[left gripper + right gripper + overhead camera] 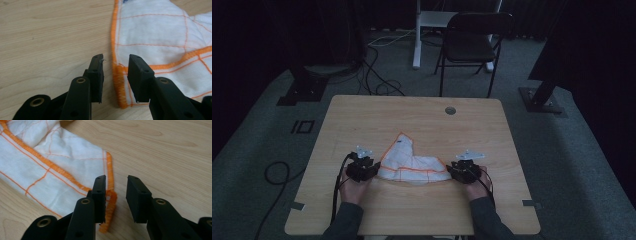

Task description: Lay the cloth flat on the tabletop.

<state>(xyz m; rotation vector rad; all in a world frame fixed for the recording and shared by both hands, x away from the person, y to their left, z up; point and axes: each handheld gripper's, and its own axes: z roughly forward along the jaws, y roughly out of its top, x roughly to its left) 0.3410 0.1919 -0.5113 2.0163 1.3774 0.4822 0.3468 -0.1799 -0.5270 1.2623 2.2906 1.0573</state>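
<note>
**Two claws parted at the corners of one cloth**

Sleeves and two hands come in at the near edge of the table [362, 115], each hand holding one claw. One cloth [412, 162] lies between them on the near half of the table, and it is the only thing on the wood.

Left claw [371, 165] sits at the cloth's left end. In the left gripper view its jaws stand spread, and the cloth's [160, 37] orange-stitched corner lies in the gap between them, just beside the right-hand jaw. The pads do not pinch it; whether that jaw brushes the hem I cannot tell.

Right claw [457, 171] sits at the cloth's right end. In the right gripper view its jaws are likewise spread; the cloth's [57, 162] hemmed corner lies flat under and just past the left-hand jaw, unpinched, with bare wood in most of the gap.

The cloth is white with a thick orange hem and thin orange grid lines. It is folded into an uneven shape: a long band near the person and a peak rising away towards the table's middle, with a small blue mark near the tip.

Farther off, on the grey floor, one dark folding chair [472, 40] stands beyond the table.
</note>
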